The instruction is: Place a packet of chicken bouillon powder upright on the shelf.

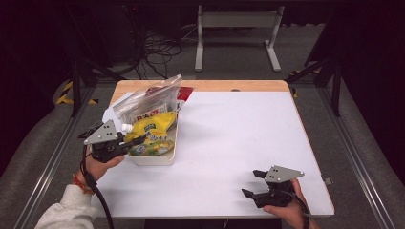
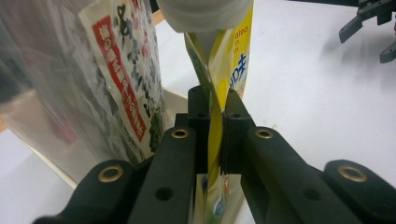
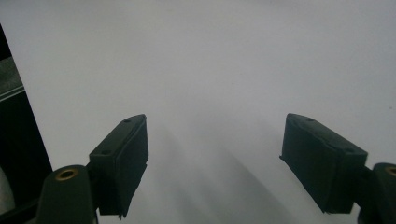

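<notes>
My left tongs (image 2: 215,135) were clamped on a glossy yellow pouch (image 1: 154,125) in the white tray (image 1: 155,159) near the bench's left edge; my right tongs (image 3: 215,163) gaped wide over bare white bench (image 1: 239,143).

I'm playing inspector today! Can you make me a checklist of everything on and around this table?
Surface: white table top, wooden strip at the far edge.
Job's things: yellow pouch with a white cap, in the white tray.
Clutter: clear plastic bag with printed packets in the same tray.
Grippers: left gripper shut on the yellow pouch; right gripper open over bare table.
Cables: black cable from the left gripper; loose wires on the floor.
Surroundings: white metal stand, dark floor.
</notes>
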### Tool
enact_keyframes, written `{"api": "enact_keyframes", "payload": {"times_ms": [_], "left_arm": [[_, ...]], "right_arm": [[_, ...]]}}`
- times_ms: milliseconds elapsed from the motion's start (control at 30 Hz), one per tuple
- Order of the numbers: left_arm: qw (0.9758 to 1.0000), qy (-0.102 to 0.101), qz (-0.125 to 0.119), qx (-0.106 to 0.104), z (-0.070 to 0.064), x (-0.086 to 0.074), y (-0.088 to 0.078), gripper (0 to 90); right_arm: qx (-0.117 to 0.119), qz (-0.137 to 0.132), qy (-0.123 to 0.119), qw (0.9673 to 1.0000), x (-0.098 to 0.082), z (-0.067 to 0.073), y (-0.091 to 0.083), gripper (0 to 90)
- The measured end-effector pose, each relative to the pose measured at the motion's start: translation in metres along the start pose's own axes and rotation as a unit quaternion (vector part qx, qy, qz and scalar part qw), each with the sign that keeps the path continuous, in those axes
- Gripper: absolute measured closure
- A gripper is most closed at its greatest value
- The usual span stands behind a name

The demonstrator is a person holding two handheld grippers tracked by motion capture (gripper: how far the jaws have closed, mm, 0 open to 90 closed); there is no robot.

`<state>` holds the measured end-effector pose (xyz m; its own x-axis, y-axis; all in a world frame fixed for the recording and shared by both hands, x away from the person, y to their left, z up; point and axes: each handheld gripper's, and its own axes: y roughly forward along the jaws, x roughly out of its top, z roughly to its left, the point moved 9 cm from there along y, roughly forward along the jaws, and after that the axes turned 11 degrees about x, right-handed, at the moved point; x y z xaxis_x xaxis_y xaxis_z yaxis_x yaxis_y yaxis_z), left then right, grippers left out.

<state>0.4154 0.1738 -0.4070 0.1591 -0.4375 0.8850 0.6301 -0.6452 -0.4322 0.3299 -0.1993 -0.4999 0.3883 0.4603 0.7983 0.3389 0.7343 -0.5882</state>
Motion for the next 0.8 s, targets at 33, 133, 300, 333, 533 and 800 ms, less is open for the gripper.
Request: {"api": "enact_keyframes", "payload": {"times_ms": [33,133,300,333,533,800], "left_arm": [[1.0,0.0,0.001,0.002,0.001,-0.001,0.0,85.7],[1.0,0.001,0.004,0.005,0.001,-0.003,0.002,85.7],[0.9999,-0.006,0.006,0.009,0.002,-0.007,0.004,85.7],[0.9999,-0.008,0.007,0.01,0.003,-0.009,0.004,85.7],[0.9996,-0.026,0.003,0.013,0.007,-0.017,0.006,85.7],[0.9989,-0.042,0.002,0.02,0.009,-0.028,0.006,85.8]], "right_arm": [[0.0,0.0,0.0,1.0,0.0,0.0,0.0,23.4],[0.0,0.001,0.0,1.0,0.0,0.0,0.001,23.3],[0.0,0.003,-0.002,1.0,0.0,0.001,0.001,23.2],[0.0,0.003,-0.002,1.0,0.0,0.001,0.001,23.2],[0.001,0.003,-0.003,1.0,0.0,0.001,0.002,23.1],[0.001,0.005,-0.004,1.0,0.001,0.001,0.004,23.1]]}}
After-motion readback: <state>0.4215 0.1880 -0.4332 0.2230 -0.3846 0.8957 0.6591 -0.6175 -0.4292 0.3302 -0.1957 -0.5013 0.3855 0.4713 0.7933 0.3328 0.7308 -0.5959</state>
